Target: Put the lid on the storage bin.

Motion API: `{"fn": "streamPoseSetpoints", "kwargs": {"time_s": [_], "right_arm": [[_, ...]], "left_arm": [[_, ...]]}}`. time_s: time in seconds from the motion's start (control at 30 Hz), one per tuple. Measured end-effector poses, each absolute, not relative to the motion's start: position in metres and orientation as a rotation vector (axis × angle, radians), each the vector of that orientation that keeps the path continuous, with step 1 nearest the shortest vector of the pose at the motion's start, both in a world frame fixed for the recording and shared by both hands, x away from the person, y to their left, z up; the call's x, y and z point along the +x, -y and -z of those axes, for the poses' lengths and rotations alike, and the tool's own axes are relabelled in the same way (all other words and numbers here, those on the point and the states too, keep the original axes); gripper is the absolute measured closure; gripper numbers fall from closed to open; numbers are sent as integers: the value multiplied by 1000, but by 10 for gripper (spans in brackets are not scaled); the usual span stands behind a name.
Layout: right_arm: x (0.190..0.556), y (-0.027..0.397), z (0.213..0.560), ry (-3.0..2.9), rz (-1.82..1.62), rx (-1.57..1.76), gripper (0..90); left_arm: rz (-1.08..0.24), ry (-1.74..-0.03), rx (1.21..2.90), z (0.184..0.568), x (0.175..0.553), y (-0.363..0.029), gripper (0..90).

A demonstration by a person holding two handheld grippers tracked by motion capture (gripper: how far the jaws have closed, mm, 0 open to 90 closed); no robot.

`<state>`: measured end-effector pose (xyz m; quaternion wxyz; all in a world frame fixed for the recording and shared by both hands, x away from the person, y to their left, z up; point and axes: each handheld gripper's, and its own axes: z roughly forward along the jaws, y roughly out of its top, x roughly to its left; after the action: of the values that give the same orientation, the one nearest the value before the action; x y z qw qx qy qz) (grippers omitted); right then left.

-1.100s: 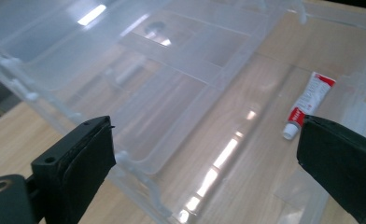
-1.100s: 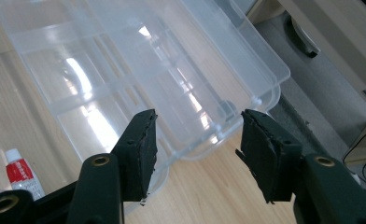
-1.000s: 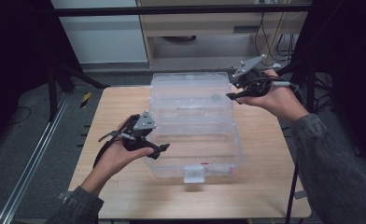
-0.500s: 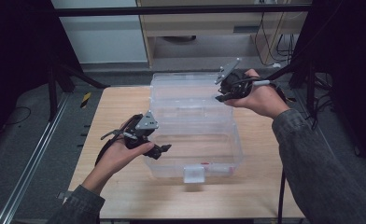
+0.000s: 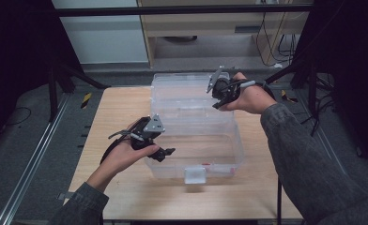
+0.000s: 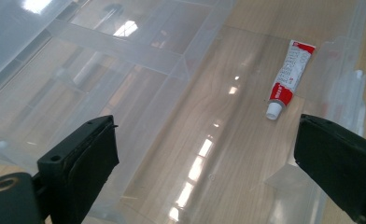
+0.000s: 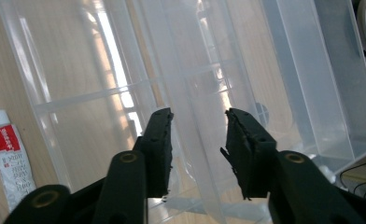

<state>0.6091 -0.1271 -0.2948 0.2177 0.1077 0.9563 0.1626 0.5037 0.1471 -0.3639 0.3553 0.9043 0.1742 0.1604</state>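
Note:
A clear plastic box stands open on the wooden table, its lid raised at the far side. A small red and white tube lies on the box floor near the front wall, and shows again as the tube at the left. My left gripper hangs open at the box's left rim, and its jaws stand wide apart with nothing between them. My right gripper is at the lid's right part. Its jaws are partly open and straddle a clear plastic edge without closing on it.
The table's front edge lies close below the box. A white latch sticks out from the box's front wall. Bare wood lies left of the box. Dark frame posts and cables stand at both sides beyond the table.
My right gripper has moved left and down from the far right corner onto the lid's edge. The left gripper has stayed at the box's left rim.

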Motion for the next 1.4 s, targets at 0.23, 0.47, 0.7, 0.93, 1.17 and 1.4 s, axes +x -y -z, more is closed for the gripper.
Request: {"fn": "streamPoseSetpoints", "kwargs": {"time_s": [0.23,0.47,0.7,0.93,1.17,1.4], "right_arm": [[610,121,300,-2692,-412,222,711],[618,119,299,-2729,-344,158,802],[619,117,300,-2738,-340,151,802],[620,117,300,-2745,-357,136,808],[619,119,299,-2742,-339,151,802],[618,113,301,-2730,-313,158,793]], "left_arm": [[-398,-446,2356,369,502,-148,56],[-380,-407,2435,369,495,-149,56],[-268,-379,2468,371,491,-156,83],[-223,-321,2554,378,486,-153,165],[-198,-258,2599,380,482,-145,344],[-220,-205,2700,393,478,-136,367]]}}
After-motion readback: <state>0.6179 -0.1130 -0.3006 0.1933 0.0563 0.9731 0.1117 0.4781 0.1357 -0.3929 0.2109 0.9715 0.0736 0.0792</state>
